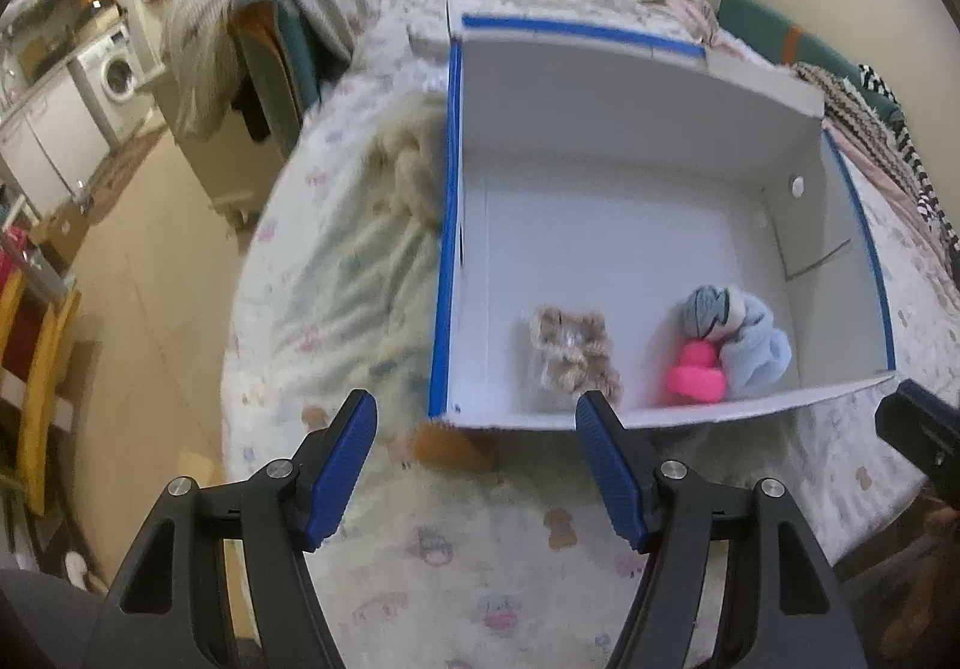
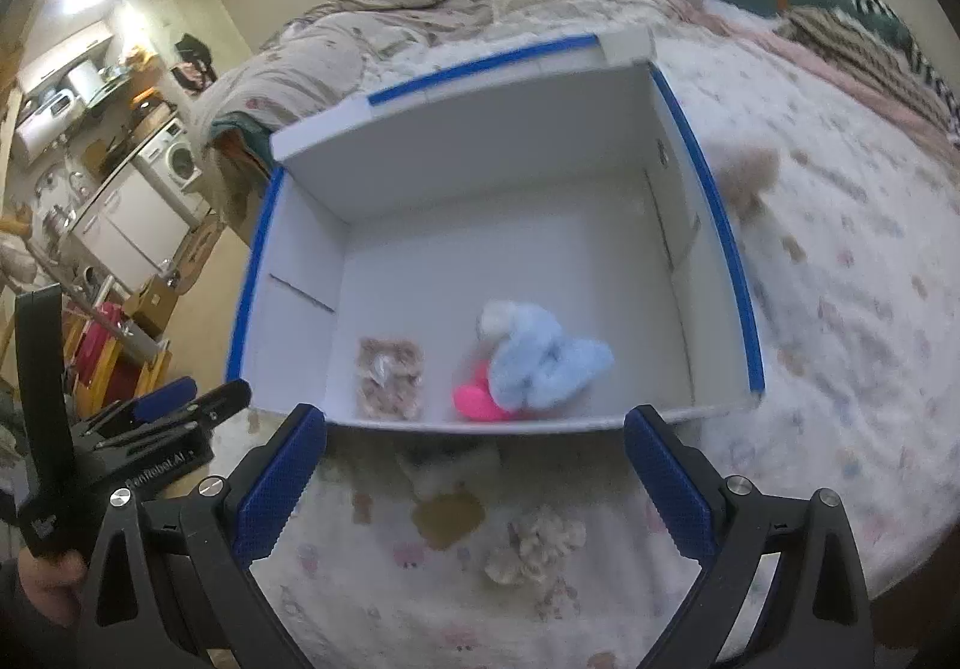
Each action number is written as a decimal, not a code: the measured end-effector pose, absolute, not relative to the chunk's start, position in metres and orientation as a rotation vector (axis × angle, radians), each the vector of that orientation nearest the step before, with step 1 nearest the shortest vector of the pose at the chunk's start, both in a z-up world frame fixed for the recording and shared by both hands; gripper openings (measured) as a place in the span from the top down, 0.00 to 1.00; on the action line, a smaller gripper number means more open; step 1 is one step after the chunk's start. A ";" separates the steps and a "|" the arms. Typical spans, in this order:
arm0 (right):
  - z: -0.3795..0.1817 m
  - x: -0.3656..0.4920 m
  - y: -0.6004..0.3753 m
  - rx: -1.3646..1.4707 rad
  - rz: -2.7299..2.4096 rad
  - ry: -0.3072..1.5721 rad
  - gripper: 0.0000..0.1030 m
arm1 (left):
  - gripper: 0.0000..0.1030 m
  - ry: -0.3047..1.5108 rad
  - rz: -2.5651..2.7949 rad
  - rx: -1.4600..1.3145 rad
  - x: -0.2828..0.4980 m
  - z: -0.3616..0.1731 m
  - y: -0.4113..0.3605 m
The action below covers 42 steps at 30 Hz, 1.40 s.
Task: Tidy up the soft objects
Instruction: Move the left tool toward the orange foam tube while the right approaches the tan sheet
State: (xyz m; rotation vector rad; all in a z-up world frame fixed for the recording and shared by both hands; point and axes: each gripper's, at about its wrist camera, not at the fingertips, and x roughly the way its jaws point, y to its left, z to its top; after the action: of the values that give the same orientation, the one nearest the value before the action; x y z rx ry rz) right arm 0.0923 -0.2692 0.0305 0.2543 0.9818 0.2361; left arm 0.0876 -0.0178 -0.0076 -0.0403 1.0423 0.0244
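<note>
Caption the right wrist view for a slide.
Open right gripper hovers above a patterned bedspread, facing a white, blue-edged box holding a blue plush, pink toy and beige scrunchie.

left gripper [image 2: 180,417] body: I read white lettering, approx "Dentrobot.AI", blurred, not sure of sp.
same gripper, handle end: small white logo, can't read it.
box, bedsheet, appliances: no legible txt I can see.
</note>
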 end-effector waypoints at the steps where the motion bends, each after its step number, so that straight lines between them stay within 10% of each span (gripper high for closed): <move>1: 0.026 0.091 -0.271 0.258 0.223 0.998 0.00 | 0.36 1.063 0.019 -0.053 0.089 -0.012 -0.016; 24: -0.033 0.109 -0.289 0.429 0.186 1.198 0.00 | 0.37 1.370 0.055 -0.274 0.118 -0.096 0.017; 31: -0.039 0.115 -0.288 0.434 0.192 1.215 0.00 | 0.58 1.385 0.121 -0.305 0.142 -0.121 0.016; 36: -0.042 0.114 -0.292 0.442 0.197 1.226 0.00 | 0.94 1.380 0.149 -0.301 0.143 -0.121 0.014; 42: -0.048 0.116 -0.290 0.466 0.267 1.257 0.22 | 0.95 1.356 0.096 -0.322 0.133 -0.105 0.017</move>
State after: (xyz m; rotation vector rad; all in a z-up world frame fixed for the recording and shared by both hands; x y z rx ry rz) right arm 0.1158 -0.2901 -0.0480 0.4656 1.2571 0.2668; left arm 0.1334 0.0170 -0.1052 -0.3216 1.3559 0.0956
